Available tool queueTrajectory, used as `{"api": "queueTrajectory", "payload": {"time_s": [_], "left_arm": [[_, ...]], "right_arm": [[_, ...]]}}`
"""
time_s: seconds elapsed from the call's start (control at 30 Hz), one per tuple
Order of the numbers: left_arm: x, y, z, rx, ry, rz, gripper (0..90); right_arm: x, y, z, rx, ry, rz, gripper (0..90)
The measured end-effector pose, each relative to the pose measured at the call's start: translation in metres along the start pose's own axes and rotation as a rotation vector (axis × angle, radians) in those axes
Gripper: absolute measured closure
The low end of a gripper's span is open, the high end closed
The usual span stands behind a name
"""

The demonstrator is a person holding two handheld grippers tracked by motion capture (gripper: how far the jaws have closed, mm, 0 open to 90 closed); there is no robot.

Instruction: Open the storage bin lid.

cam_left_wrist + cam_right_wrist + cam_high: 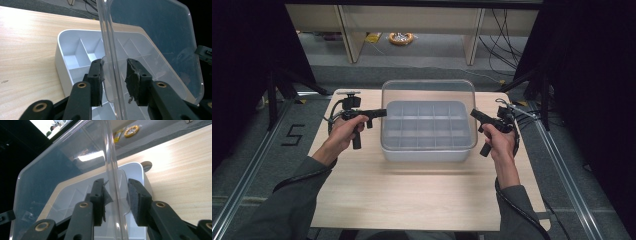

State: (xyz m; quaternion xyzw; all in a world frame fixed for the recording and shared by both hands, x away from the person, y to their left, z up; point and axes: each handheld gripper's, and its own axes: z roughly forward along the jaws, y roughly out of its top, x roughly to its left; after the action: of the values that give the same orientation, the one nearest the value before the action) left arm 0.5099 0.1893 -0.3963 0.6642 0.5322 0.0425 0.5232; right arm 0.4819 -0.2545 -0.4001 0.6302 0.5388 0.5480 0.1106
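A white compartment box (428,154) stands mid-table, and its clear lid (428,90) is raised above it. My left gripper (381,113) reaches in at the lid's left edge. In the left gripper view the left gripper (114,79) is open, its jaws straddling the lid's edge (113,62) with a small gap on each side. My right gripper (473,114) meets the lid's right edge. In the right gripper view the right gripper (116,199) is also open astride the lid (62,177). The box's compartments (75,61) look empty.
The wooden table (412,195) has bare surface in front of the box and narrow strips beside it. Beyond the far edge lie grey floor, furniture legs (351,35), cables and a yellow ring-shaped object (401,38). Black curtains flank both sides.
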Motion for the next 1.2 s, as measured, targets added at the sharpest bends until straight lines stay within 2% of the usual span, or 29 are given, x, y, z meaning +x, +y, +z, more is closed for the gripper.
{"api": "queueTrajectory", "payload": {"time_s": [0.03, 0.1, 0.3, 0.37, 0.4, 0.43, 0.47, 0.53, 0.57, 0.6, 0.63, 0.67, 0.73, 0.77, 0.83, 0.9, 0.93, 0.97, 1.1, 1.2], "left_arm": [[0.0, -0.001, -0.002, 0.008, -0.002, 0.013, 65.4], [-0.002, -0.003, -0.003, -0.003, -0.002, 0.004, 65.4], [-0.004, -0.009, -0.008, -0.002, -0.014, 0.014, 65.5], [-0.004, -0.012, -0.009, -0.008, -0.017, 0.008, 65.6], [-0.004, -0.012, -0.009, -0.008, -0.017, 0.008, 65.7], [-0.004, -0.013, -0.01, -0.002, -0.017, 0.009, 65.7], [-0.004, -0.015, -0.01, -0.001, -0.019, 0.008, 65.6], [-0.004, -0.016, -0.01, -0.005, -0.015, 0.011, 65.5], [-0.005, -0.018, -0.011, -0.002, -0.015, 0.013, 65.5], [-0.005, -0.018, -0.011, -0.002, -0.015, 0.013, 65.5], [-0.006, -0.02, -0.012, -0.007, -0.015, 0.012, 65.5], [-0.006, -0.02, -0.012, -0.007, -0.015, 0.012, 65.5], [-0.007, -0.021, -0.016, -0.012, -0.018, 0.017, 65.5], [-0.008, -0.022, -0.017, -0.014, -0.022, 0.016, 65.5], [-0.008, -0.024, -0.019, -0.014, -0.025, 0.022, 65.5], [-0.009, -0.026, -0.021, -0.018, -0.028, 0.021, 65.5], [-0.009, -0.026, -0.021, -0.018, -0.028, 0.021, 65.5], [-0.009, -0.028, -0.023, -0.02, -0.028, 0.024, 65.5], [-0.01, -0.03, -0.025, -0.023, -0.033, 0.024, 66.1], [-0.011, -0.032, -0.027, -0.02, -0.035, 0.028, 66.1]], "right_arm": [[0.001, 0.0, -0.002, -0.001, -0.001, 0.004, 67.9], [0.001, -0.001, -0.005, -0.005, -0.005, -0.026, 68.0], [0.003, -0.006, -0.013, -0.004, 0.009, -0.017, 68.1], [0.001, -0.008, -0.017, -0.008, 0.007, -0.048, 68.7], [0.001, -0.008, -0.017, -0.008, 0.007, -0.048, 68.7], [0.002, -0.01, -0.018, -0.009, 0.008, -0.026, 69.0], [0.003, -0.013, -0.02, -0.015, 0.034, -0.013, 69.0], [0.001, -0.014, -0.022, -0.014, 0.006, -0.049, 69.0], [0.003, -0.016, -0.023, -0.012, 0.018, -0.009, 69.1], [0.001, -0.017, -0.023, -0.018, 0.015, -0.042, 69.0], [0.001, -0.018, -0.024, -0.019, 0.019, -0.034, 69.1], [0.003, -0.019, -0.025, -0.021, 0.032, -0.005, 69.0], [0.003, -0.021, -0.027, -0.016, 0.023, -0.022, 69.1], [0.001, -0.022, -0.028, -0.022, 0.01, -0.047, 69.0], [0.002, -0.023, -0.03, -0.025, 0.01, -0.055, 69.1], [0.005, -0.025, -0.032, -0.023, 0.023, -0.019, 69.2], [0.005, -0.025, -0.032, -0.023, 0.023, -0.019, 69.2], [0.003, -0.026, -0.035, -0.027, 0.032, -0.051, 69.2], [0.005, -0.032, -0.039, -0.016, 0.041, -0.015, 69.1], [0.004, -0.034, -0.04, -0.014, 0.043, -0.01, 69.1]]}}
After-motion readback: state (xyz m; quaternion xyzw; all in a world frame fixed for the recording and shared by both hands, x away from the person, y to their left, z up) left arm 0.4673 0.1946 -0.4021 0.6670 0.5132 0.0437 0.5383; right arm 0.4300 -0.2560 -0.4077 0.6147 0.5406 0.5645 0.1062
